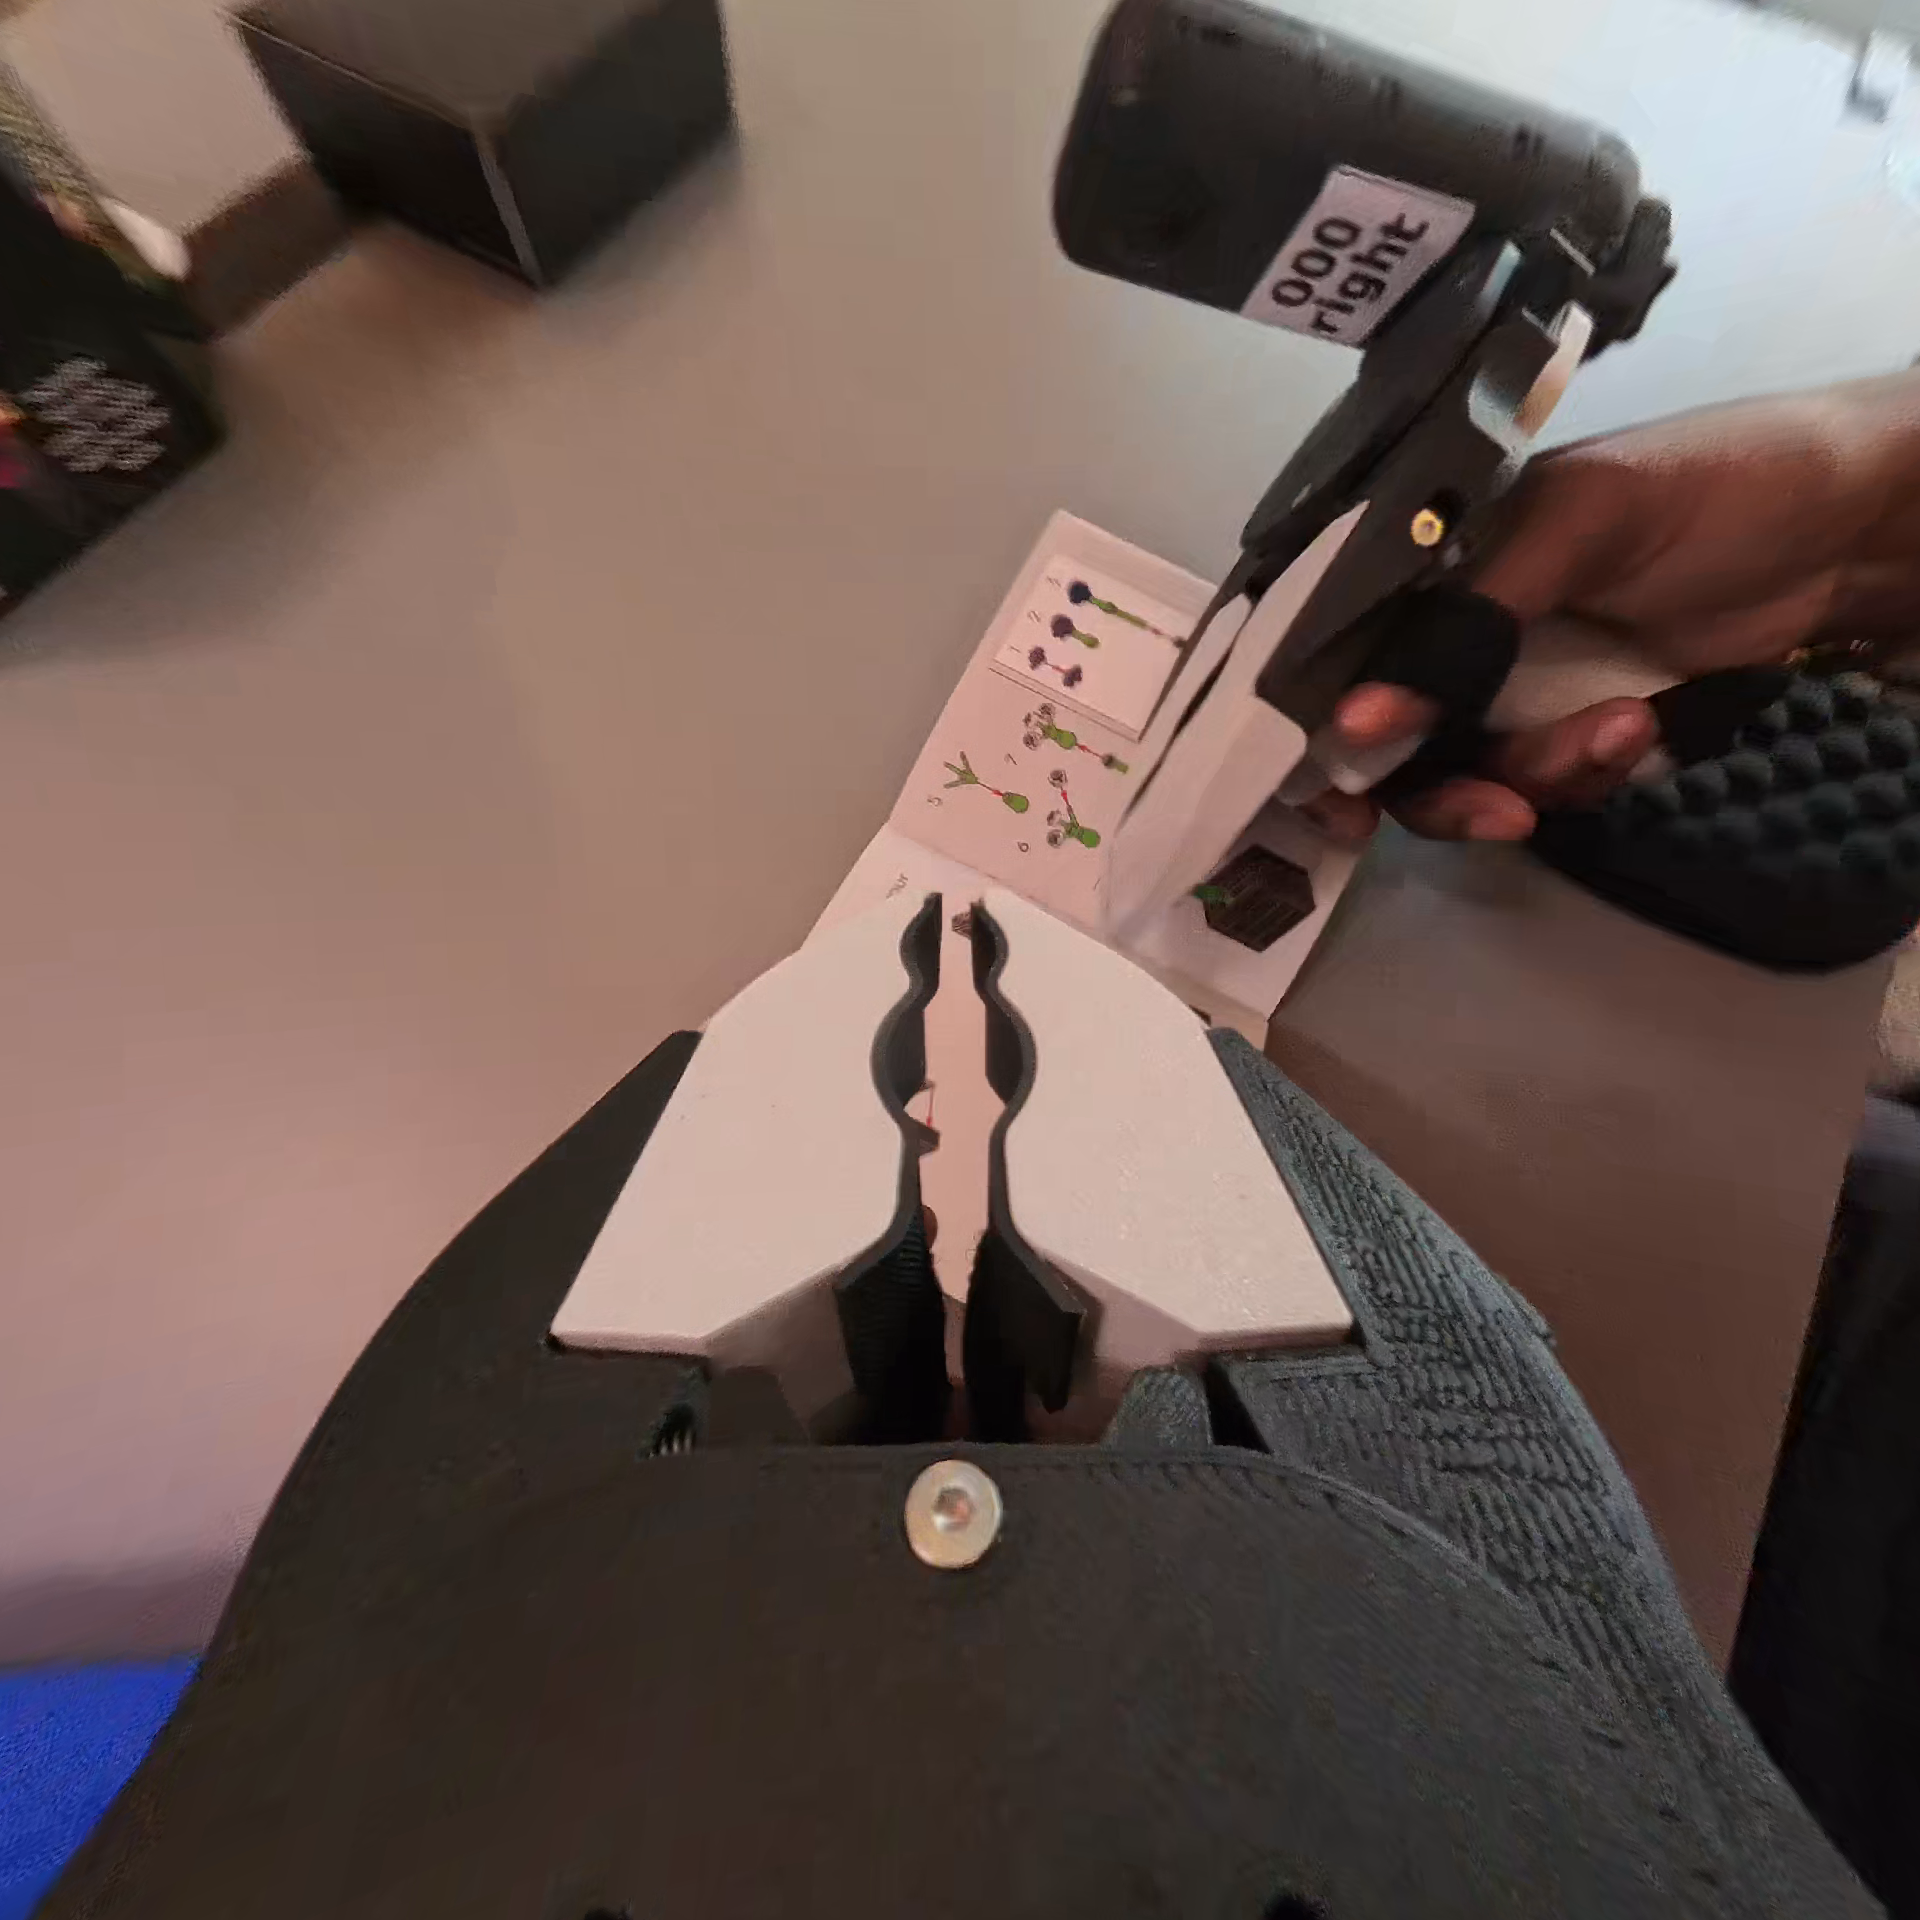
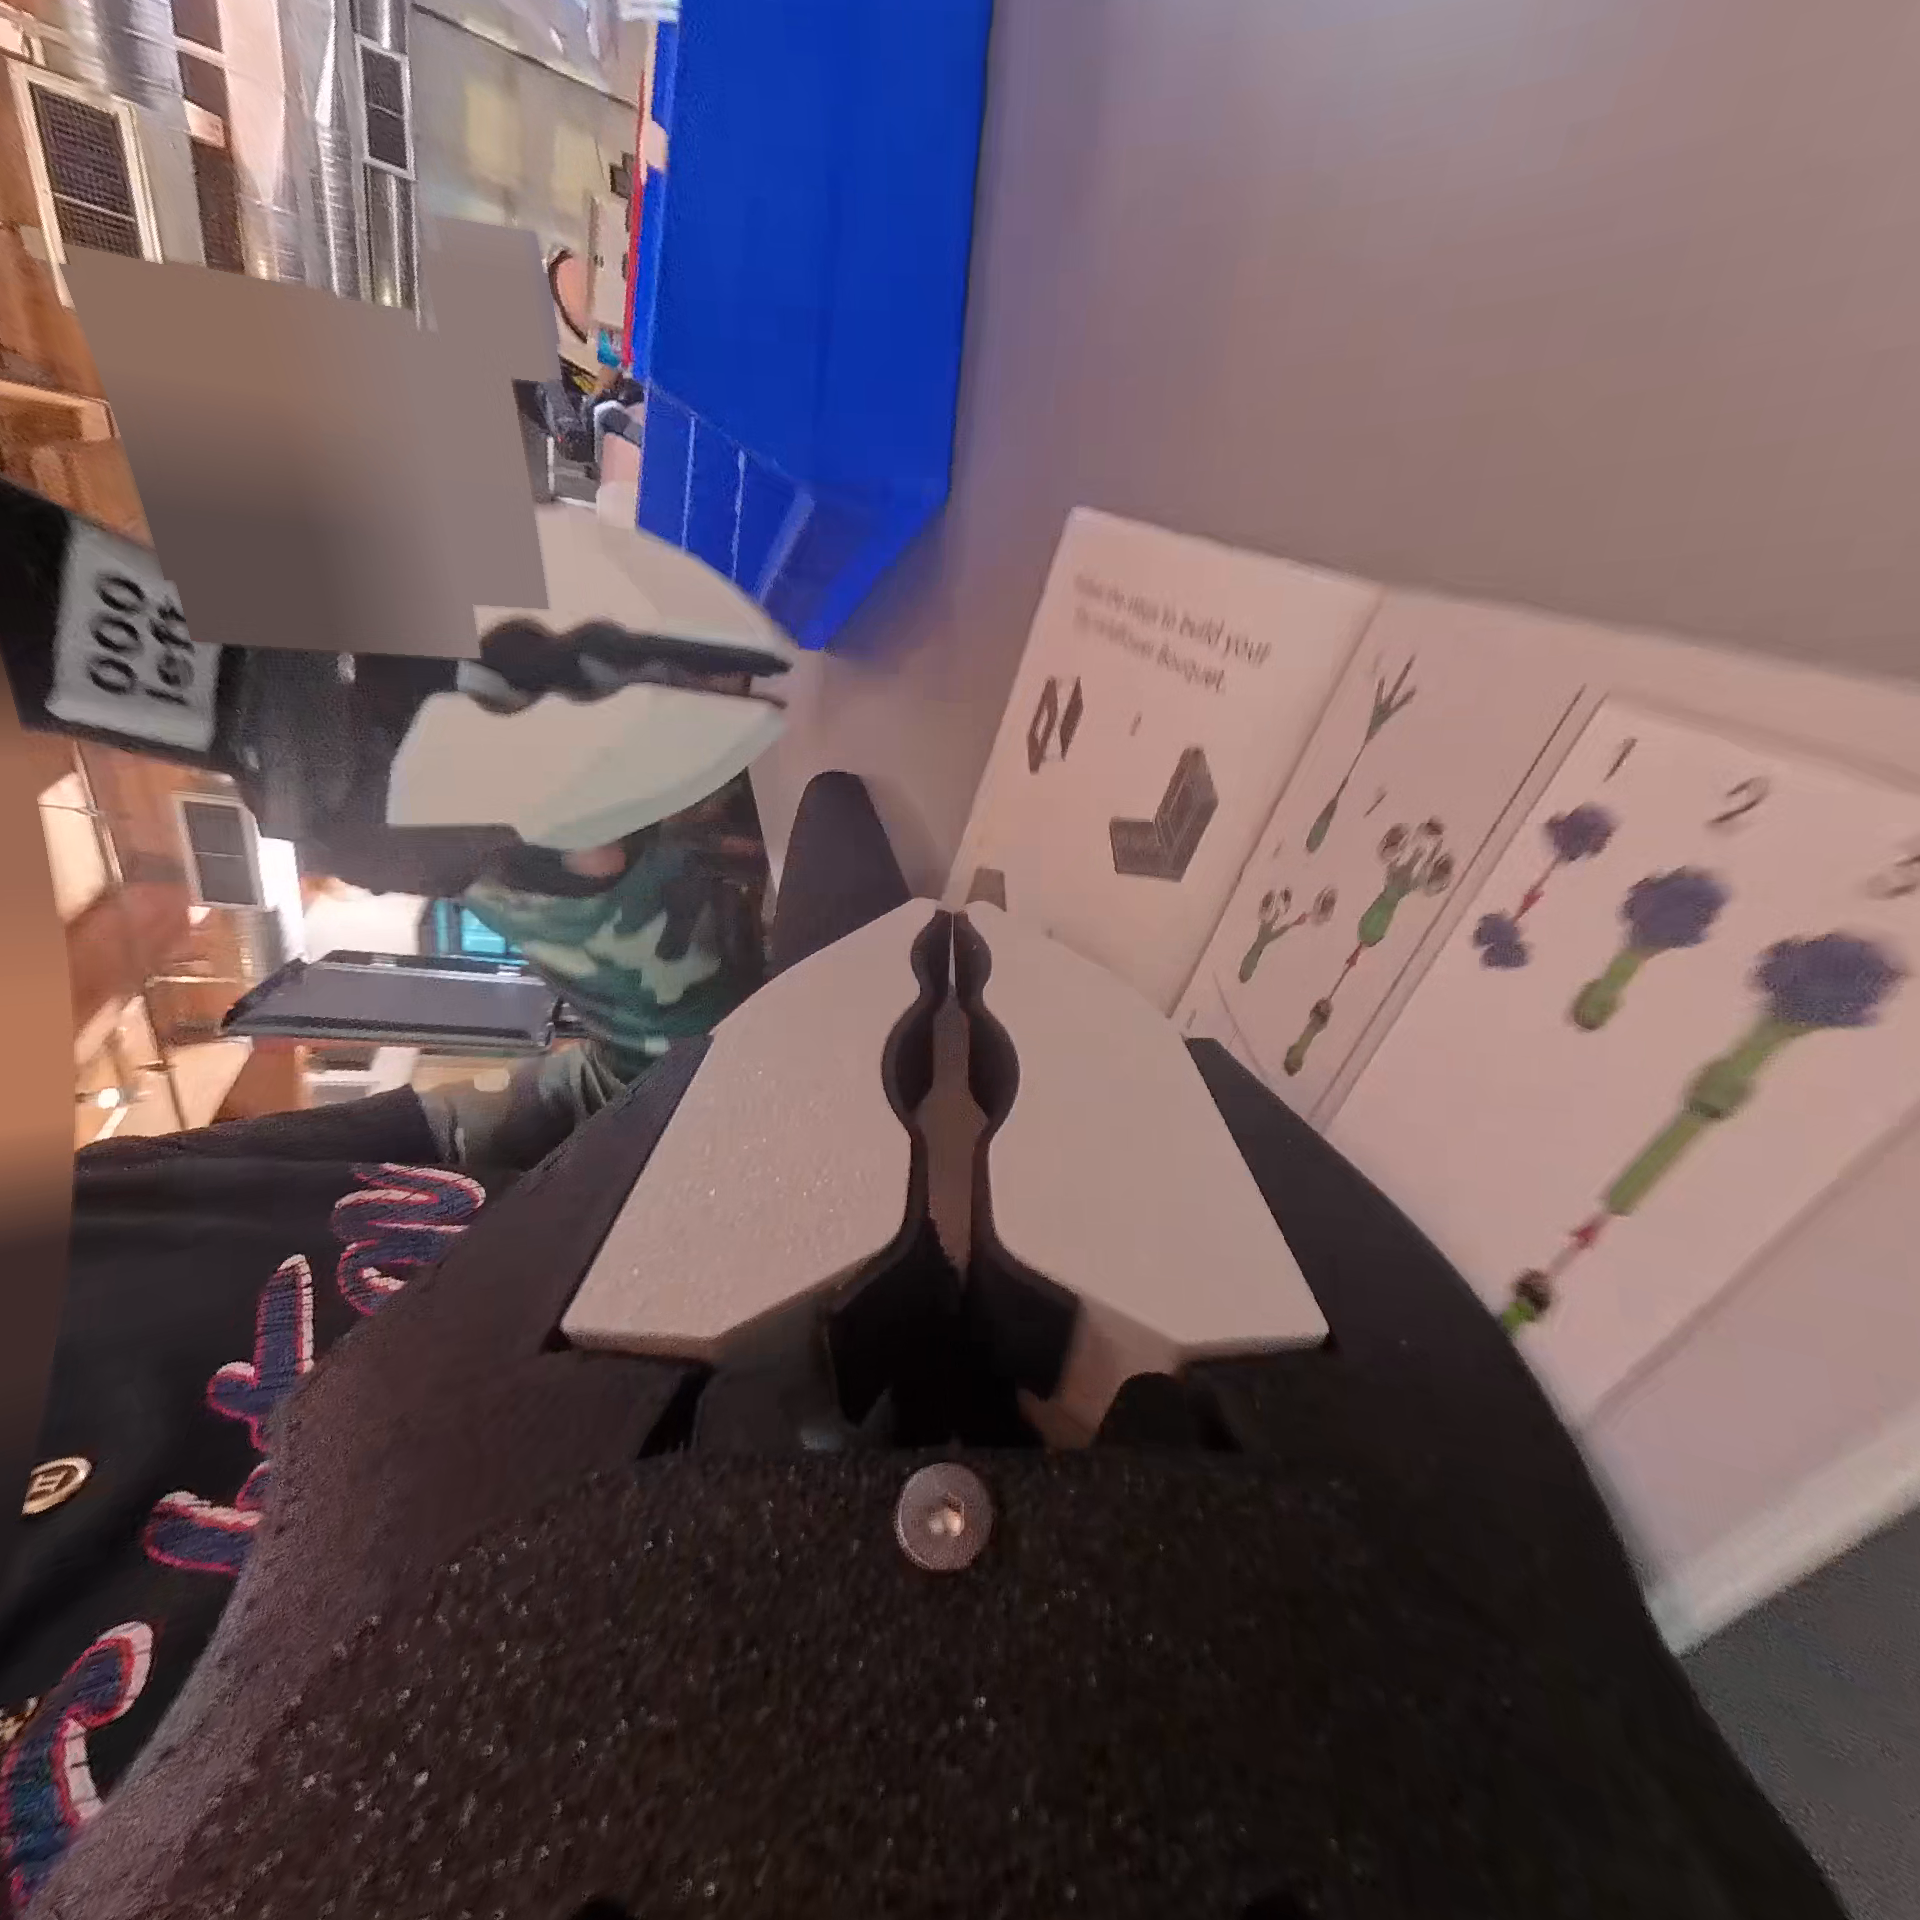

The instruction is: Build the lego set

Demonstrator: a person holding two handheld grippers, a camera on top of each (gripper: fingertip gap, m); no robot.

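On my far left I see dark boxes (image 1: 488, 135) on the grey table (image 1: 623, 644). My left gripper (image 1: 956, 914) hangs over the near edge of the folded instruction sheet (image 1: 1049, 748), its jaws a narrow slit apart with nothing between them. Further right, my right gripper (image 2: 953, 920) is pinched fully together, also empty, tips down at the sheet. No loose bricks show. Black egg-crate foam (image 1: 1766, 810) lies rightmost.

The instruction booklet (image 1: 1049, 769) is laid open on the table (image 1: 623, 675), with a foam pad (image 1: 1766, 810) to its right and two boxes (image 1: 499, 125) set well behind it.
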